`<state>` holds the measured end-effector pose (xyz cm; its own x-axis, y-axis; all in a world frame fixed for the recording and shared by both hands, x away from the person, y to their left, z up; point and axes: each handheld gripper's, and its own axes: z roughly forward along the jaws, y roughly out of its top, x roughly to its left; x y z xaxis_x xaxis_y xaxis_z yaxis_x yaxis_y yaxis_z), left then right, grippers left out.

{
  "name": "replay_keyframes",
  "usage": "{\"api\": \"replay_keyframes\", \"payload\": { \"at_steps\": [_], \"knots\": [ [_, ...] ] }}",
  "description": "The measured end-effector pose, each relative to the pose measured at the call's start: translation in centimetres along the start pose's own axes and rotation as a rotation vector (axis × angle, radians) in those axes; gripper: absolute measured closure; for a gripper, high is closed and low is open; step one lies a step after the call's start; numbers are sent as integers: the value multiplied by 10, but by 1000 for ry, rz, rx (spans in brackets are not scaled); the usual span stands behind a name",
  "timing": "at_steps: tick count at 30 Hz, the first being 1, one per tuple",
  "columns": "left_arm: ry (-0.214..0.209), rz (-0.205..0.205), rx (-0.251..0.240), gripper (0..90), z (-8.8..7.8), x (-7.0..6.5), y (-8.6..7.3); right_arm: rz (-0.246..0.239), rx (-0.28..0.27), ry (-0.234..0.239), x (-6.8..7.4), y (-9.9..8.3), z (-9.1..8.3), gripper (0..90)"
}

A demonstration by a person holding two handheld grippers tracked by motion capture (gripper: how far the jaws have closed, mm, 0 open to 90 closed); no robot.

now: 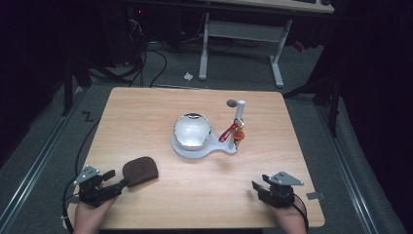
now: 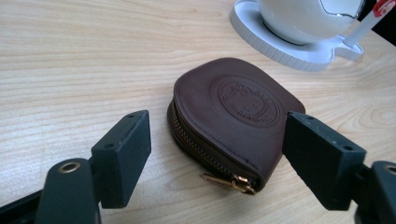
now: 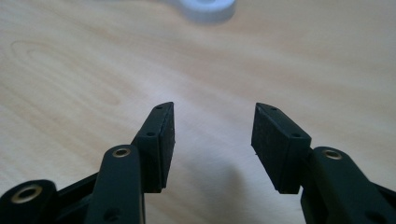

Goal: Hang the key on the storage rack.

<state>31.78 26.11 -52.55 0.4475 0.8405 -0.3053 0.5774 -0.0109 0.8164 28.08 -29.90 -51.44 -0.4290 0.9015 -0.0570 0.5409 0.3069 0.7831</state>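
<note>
Left gripper (image 2: 217,154) jaws apart astride brown pouch (image 2: 233,116), right gripper (image 3: 212,140) apart, empty; soft leather may slip when pinched

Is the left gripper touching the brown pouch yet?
Apart. In the left gripper view, the left gripper has its jaws open on either side of the brown pouch, with bare table visible between the left jaw and the pouch's zipper edge.

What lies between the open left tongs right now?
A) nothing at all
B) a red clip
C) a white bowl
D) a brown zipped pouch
D: in the left gripper view the brown leather pouch with a brass zip sits between the spread left tongs, untouched by either jaw.
</note>
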Motion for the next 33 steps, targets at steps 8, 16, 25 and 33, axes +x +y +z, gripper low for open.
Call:
{"api": "replay_keyframes", "payload": {
  "at_steps": [8, 16, 25, 33],
  "knots": [
    [14, 10, 2, 235, 3, 0, 2, 15, -9, -25, -13, -9, 1, 495],
    [-2, -19, -18, 350, 2, 9, 2, 11, -23, -29, -11, -8, -2, 500],
    [-28, -57, -44, 464, 9, 16, 8, 20, -15, -52, -9, -12, -4, 506],
    [-33, -82, -35, 596, 17, 22, 11, 8, -8, -58, -7, -14, -5, 506]
  ]
}}
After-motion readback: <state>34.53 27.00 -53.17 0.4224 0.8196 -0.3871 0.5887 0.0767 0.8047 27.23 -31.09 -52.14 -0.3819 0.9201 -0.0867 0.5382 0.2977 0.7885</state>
